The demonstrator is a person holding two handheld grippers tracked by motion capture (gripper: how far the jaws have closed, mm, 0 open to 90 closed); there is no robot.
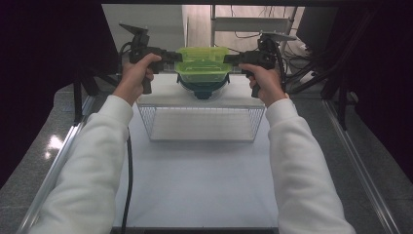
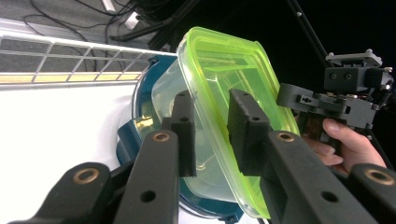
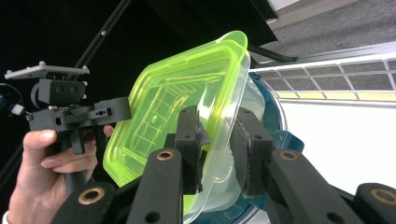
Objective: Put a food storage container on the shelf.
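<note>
Setting: white table (image 1: 195, 170) with metal rails along both sides, dark curtains left and right, cables and a frame behind.
Basket: wire basket (image 1: 202, 123) sits on the table past its middle, nearer the person than the held things.
Container: clear tub with a lime-green lid (image 1: 202, 61), held level in the air beyond the basket's far edge, between the two grippers.
Below it: dark blue round bowl (image 1: 203, 89) sits right under the tub; in both gripper views its blue rim shows behind and beneath the clear tub. Whether the two touch I cannot tell.
Left gripper: left gripper (image 1: 171, 56) comes in from the left at the lid's end. In the left gripper view its jaws straddle the lid's edge (image 2: 219, 116), one pad on the clear wall side, one on the top side, set narrow; a slight gap seems to show at the pads, so a firm grip cannot be confirmed.
Right gripper: right gripper (image 1: 233, 58) meets the opposite end. In the right gripper view its jaws bracket the rim (image 3: 219, 135) narrowly, pads close against lid and tub wall.
Hands: both in white sleeves, gripping the handles, arms stretched forward.
</note>
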